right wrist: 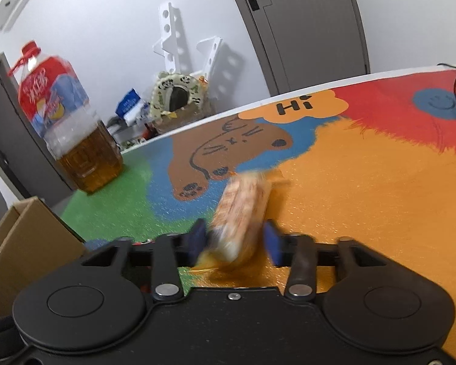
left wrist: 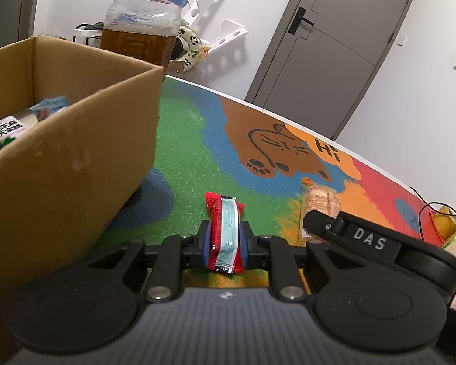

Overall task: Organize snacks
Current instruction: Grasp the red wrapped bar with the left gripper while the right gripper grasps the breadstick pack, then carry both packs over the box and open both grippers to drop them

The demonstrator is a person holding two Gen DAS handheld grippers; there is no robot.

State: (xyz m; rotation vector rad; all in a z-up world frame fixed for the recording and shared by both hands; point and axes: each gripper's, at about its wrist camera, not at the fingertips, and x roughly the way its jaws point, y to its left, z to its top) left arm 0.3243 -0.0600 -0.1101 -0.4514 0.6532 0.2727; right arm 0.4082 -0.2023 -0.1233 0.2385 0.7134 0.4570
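glossy foil snack wrapper (left wrist: 225,231), matt cardboard box (left wrist: 76,158).

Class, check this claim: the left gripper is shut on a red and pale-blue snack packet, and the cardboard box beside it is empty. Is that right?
Not quite. The left gripper is shut on the snack packet, but the cardboard box is not empty: the left wrist view shows packets inside.

A red and pale blue snack pack (left wrist: 225,234) sits squeezed between blue pads. An orange snack pack (right wrist: 243,213) lies tilted on the mat, blurred. A brown box (left wrist: 70,158) holds more snacks.
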